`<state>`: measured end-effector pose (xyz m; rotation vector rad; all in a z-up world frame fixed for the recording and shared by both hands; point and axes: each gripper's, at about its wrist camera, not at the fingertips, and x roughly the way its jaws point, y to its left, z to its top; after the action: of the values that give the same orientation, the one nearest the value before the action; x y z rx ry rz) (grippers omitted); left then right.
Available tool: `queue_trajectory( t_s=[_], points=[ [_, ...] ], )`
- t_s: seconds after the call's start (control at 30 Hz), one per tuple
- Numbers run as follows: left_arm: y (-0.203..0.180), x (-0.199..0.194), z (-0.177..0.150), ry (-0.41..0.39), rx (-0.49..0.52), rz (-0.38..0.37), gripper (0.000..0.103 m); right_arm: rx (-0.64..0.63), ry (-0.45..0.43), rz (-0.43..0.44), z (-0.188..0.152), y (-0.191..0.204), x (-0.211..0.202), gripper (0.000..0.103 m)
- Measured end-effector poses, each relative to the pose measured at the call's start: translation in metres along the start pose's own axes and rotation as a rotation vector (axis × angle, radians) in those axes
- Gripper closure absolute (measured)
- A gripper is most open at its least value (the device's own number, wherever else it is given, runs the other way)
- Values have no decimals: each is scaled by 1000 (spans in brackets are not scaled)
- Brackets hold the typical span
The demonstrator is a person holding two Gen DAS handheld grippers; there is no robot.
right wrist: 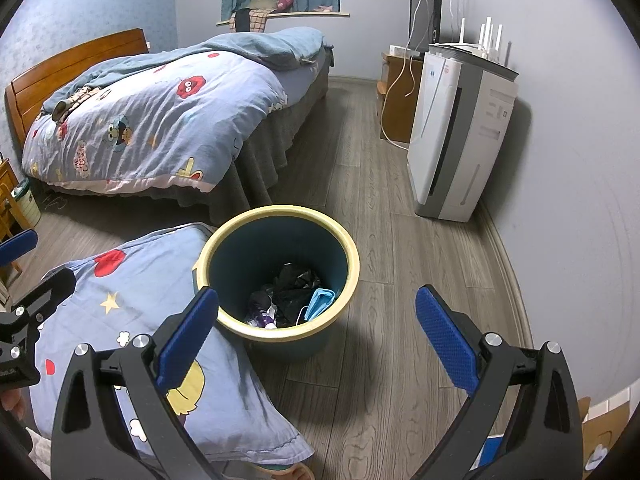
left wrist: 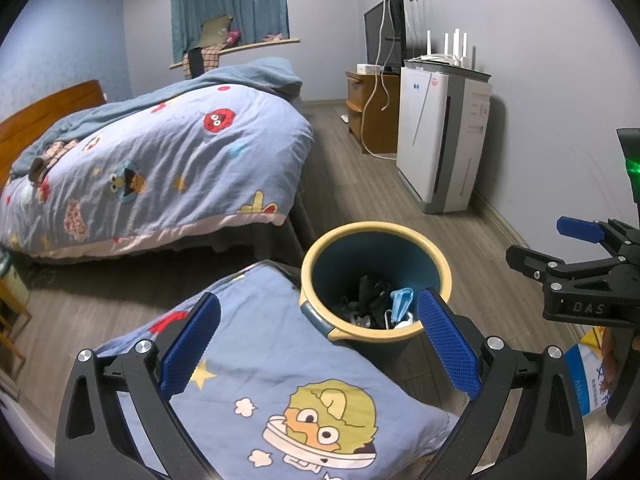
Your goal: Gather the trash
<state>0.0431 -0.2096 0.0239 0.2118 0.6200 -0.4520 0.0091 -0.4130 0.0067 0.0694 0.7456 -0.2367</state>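
Note:
A dark blue trash bin with a cream rim (left wrist: 434, 258) (right wrist: 280, 211) stands on the wood floor. Inside it lie black crumpled trash (left wrist: 370, 292) (right wrist: 292, 284), a light blue face mask (left wrist: 401, 300) (right wrist: 320, 302) and a purple-white scrap (right wrist: 262, 316). My left gripper (left wrist: 320, 342) is open and empty, held above a cartoon-print pillow (left wrist: 280, 380) just left of the bin. My right gripper (right wrist: 316, 338) is open and empty, above the floor at the bin's near side. The right gripper also shows at the right edge of the left wrist view (left wrist: 560, 248).
A bed with a blue cartoon quilt (left wrist: 160, 168) (right wrist: 152, 120) lies to the left. A white air purifier (left wrist: 440, 136) (right wrist: 460, 132) and a wooden TV cabinet (left wrist: 372, 116) stand along the right wall. A blue-white box (left wrist: 592, 376) sits on the floor at the right.

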Motion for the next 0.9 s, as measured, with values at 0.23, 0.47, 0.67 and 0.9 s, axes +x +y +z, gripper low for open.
queue_trajectory(
  t_s=[0.23,0.47,0.67,0.9],
  points=[
    [-1,0,0,0,-2,1,5,-1,1,-1,-1,0,0,6],
    [-1,0,0,0,0,0,5,0,2,-3,-3,-1,1,6],
    [-1,0,0,-1,0,0,5,-2,5,-3,-3,-1,2,6],
    [-1,0,0,0,-1,1,5,-3,7,-4,-4,-2,3,6]
  ],
)
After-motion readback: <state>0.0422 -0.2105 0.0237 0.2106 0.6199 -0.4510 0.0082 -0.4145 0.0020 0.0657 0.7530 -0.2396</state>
